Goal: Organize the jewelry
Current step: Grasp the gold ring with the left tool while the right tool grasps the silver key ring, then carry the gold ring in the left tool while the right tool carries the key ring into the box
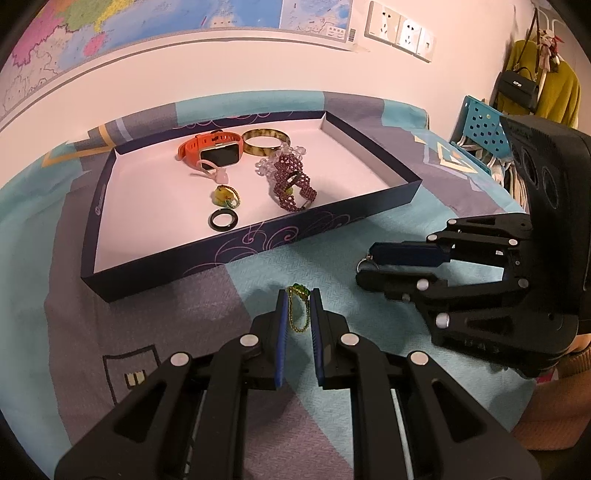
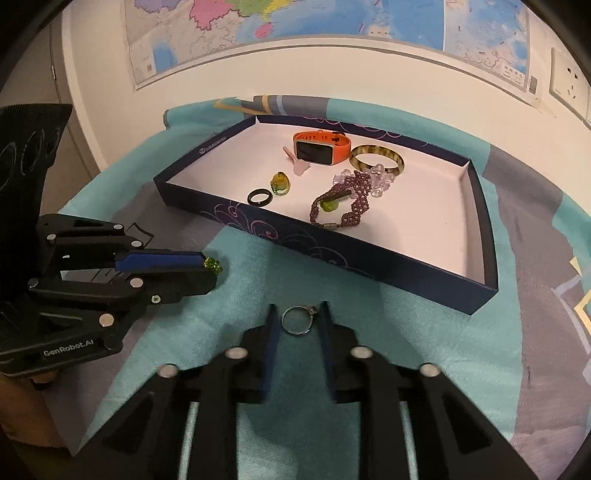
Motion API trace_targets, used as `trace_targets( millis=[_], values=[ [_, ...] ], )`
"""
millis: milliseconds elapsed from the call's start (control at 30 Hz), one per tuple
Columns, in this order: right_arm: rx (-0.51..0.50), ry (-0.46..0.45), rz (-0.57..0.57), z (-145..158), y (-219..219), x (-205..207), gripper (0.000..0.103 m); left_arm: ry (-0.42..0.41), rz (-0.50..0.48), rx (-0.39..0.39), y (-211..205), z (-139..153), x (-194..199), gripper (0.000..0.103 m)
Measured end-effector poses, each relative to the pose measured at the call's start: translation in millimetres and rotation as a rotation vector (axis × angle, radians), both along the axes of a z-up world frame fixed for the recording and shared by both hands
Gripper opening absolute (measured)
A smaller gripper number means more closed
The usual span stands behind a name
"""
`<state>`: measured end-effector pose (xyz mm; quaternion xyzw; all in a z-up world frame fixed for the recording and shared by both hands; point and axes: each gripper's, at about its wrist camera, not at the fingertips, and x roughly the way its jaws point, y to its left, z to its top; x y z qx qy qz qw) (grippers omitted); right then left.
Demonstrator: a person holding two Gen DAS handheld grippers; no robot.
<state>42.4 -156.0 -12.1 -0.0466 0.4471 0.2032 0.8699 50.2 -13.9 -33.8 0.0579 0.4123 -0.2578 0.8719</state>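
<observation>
Patterned bedspread (image 2: 424, 332), wall map (image 2: 295, 22) behind tray (image 2: 369, 264)

Close wrist views, shared tray (image 1: 354, 214)

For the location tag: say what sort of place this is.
Probably a bedroom or similar room at home: a patterned bedspread covers the surface, maps hang on the wall, and a bag and yellow garment hang nearby.

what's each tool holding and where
Left tool: green beaded gold chain, pinched across its loop. Right tool: open around silver ring, not gripping.
</observation>
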Motion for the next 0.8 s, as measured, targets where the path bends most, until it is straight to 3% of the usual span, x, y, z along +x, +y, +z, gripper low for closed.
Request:
trace_targets(
  millis=[800],
  values=[
    [0.137,-0.064,-0.035,35,-26,6,0.018,-0.071,0.027,-0.034,11,32,5,0.012]
  ],
)
